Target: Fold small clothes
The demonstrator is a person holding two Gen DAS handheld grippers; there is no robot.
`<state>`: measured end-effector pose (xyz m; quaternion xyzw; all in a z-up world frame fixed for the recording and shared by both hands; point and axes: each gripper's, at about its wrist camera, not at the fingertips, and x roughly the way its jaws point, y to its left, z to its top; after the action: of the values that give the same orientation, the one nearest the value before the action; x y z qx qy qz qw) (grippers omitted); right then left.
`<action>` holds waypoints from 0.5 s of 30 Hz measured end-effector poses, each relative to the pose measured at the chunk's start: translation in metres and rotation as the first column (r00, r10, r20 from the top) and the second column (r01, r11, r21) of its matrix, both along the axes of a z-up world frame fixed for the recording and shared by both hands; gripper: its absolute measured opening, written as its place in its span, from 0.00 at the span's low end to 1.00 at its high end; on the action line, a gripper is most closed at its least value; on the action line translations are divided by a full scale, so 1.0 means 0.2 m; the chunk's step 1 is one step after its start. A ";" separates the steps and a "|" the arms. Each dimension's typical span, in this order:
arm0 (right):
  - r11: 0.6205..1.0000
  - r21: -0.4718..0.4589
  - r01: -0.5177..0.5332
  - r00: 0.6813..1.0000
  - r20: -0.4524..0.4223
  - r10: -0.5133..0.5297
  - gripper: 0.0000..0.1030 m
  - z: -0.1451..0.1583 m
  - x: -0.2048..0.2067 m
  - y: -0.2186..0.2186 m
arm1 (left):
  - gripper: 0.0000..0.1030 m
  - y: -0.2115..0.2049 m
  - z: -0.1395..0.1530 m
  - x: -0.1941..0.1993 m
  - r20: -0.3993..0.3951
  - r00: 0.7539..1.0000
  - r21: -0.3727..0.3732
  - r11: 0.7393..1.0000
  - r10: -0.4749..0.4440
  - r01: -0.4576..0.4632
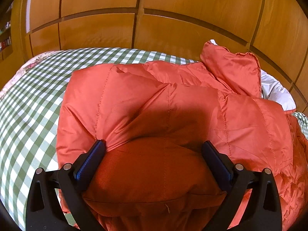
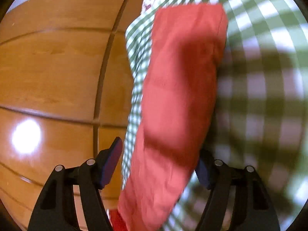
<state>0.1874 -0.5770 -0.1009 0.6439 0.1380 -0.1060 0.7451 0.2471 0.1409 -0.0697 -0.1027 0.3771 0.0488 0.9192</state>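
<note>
**A:** What do you have in your left jaws?

**B:** My left gripper [image 1: 153, 146] stands wide apart, with a thick folded bulge of the orange quilted jacket [image 1: 173, 104] filling the space between the blue pads [image 1: 92, 159]. The left pad presses into the fabric where it creases; the right pad lies against the bulge as well. So I have hold of that fold.

**A:** Where does the jacket lie?

**B:** On the bed, over a green and white checked sheet [image 1: 32, 100]. It is bunched and partly folded, with one part standing up at the far right. A bit of white cloth [image 1: 275, 90] shows just behind it on that side. Wooden wardrobe doors [image 1: 154, 19] rise beyond the bed.

**A:** And your right?

**B:** My right gripper [image 2: 159, 173] is rolled over, so the bed looks tipped on its side in that view. The jaws stand partly open. A strip of the orange jacket runs between them, but the left pad [image 2: 111, 165] is clear of it, with a gap showing. The other pad is mostly hidden behind the cloth, so I cannot tell if it touches. The view is blurred. I am not gripping there.
</note>
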 end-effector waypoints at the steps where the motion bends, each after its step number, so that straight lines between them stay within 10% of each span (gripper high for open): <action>1: 1.000 -0.029 0.007 1.000 -0.028 -0.007 0.60 0.01 0.02 -0.02 | 0.97 0.00 0.00 0.00 -0.001 1.000 -0.001 1.000 0.000 0.000; 5: 1.000 -0.014 0.008 0.996 -0.092 -0.009 0.16 -0.06 0.04 -0.10 | 0.97 0.00 0.00 0.00 -0.002 1.000 -0.004 1.000 -0.001 0.001; 8: 0.999 -0.027 -0.032 0.993 -0.112 0.029 0.14 -0.03 0.01 -0.13 | 0.97 0.01 0.00 0.00 0.002 1.000 -0.004 1.000 0.001 -0.001; 15: 0.912 -0.387 -0.136 0.978 -0.198 0.062 0.11 0.35 0.00 0.10 | 0.97 0.00 -0.01 0.00 0.005 1.000 -0.016 1.000 0.005 -0.005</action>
<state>0.1871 -0.5564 -0.0318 0.4584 0.2133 -0.1521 0.8493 0.2472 0.1404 -0.0715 -0.1109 0.3747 0.0477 0.9193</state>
